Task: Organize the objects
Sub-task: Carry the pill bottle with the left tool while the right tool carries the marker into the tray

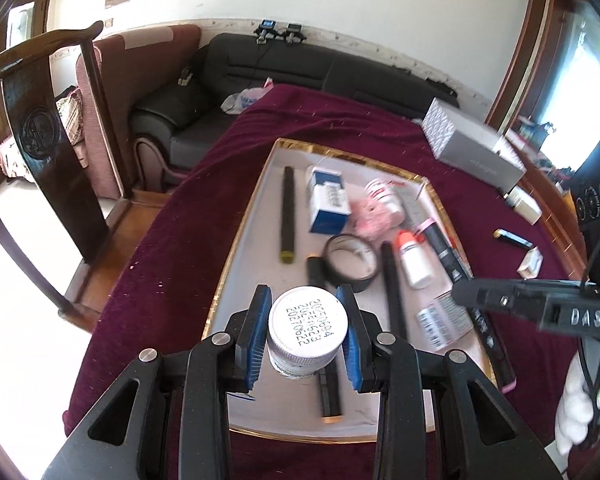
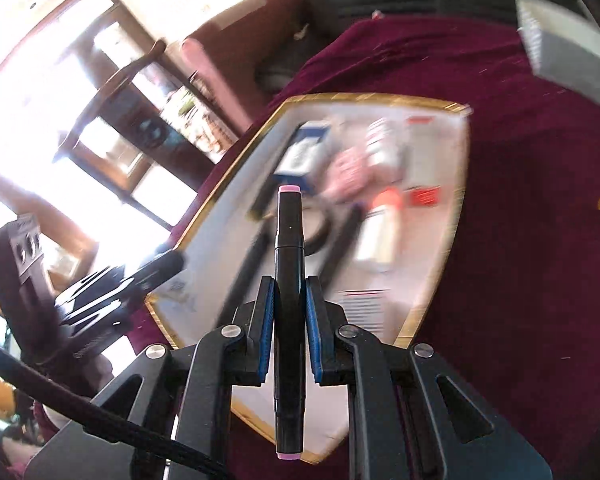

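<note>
The left gripper (image 1: 304, 334) fingers clamp a white-capped round jar (image 1: 307, 326) above the gold-rimmed white tray (image 1: 244, 240). The right gripper (image 2: 291, 332) fingers pinch a black pink-tipped marker (image 2: 289, 264) mid-barrel, likely for stowing there.

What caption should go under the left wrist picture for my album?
Left tongs hold a white-capped jar above a gold-rimmed tray crowded with pens, boxes and bottles.

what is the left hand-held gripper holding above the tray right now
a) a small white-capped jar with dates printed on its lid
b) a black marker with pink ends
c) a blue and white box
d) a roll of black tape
a: in the left wrist view, the blue pads of the left hand-held gripper press on both sides of the white-capped jar, held over the gold-rimmed tray; the marker sits in the right hand-held gripper.
</note>
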The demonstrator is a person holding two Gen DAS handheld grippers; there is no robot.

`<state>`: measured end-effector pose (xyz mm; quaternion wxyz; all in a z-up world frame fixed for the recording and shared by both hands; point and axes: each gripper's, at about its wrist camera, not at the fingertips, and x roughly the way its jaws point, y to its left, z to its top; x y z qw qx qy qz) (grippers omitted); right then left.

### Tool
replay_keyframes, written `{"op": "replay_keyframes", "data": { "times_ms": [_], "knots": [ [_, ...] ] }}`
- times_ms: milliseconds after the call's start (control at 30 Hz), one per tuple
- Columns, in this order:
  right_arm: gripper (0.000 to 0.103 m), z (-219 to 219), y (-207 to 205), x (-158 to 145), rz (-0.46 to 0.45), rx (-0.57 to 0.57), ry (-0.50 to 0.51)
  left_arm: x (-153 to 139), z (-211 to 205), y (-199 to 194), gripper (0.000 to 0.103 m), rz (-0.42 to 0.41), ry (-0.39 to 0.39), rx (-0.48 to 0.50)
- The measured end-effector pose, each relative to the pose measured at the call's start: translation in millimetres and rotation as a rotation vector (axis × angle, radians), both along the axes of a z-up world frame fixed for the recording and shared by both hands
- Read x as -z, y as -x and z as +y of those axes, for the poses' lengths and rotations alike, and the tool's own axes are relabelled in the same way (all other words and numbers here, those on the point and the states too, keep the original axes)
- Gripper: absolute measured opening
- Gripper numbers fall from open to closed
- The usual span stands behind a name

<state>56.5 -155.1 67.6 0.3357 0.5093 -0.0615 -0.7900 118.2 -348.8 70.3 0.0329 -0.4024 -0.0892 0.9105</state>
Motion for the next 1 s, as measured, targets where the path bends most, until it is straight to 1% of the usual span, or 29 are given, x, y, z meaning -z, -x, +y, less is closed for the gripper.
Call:
{"op": "replay_keyframes", "data": {
  "times_ms": [133,233,300,467,600,867,1000],
  "knots": [
    [0.013,-24,1,20,-0.076,-0.031,0.017,12,-5,11,0.029,-0.058,0.032,0.015],
    [0.013,-34,7,36,-0.133,-0.028,0.030,20,-8,19,0.029,-0.095,0.041,0.018],
    [0.013,-38,11,44,-0.161,-0.021,0.031,22,-10,21,0.029,-0.100,0.047,0.018],
    [0.013,-41,17,53,-0.154,0.003,-0.006,26,-13,30,0.029,-0.109,0.052,0.024],
    [0.013,-43,20,54,-0.126,0.024,-0.055,29,-5,36,0.029,-0.110,0.102,0.021],
    [0.013,-59,21,52,-0.067,0.024,-0.101,24,3,38,0.029,-0.068,0.200,-0.018],
    [0.014,-61,20,54,-0.062,0.017,-0.103,18,1,35,0.029,-0.040,0.216,-0.035]
  ]
}}
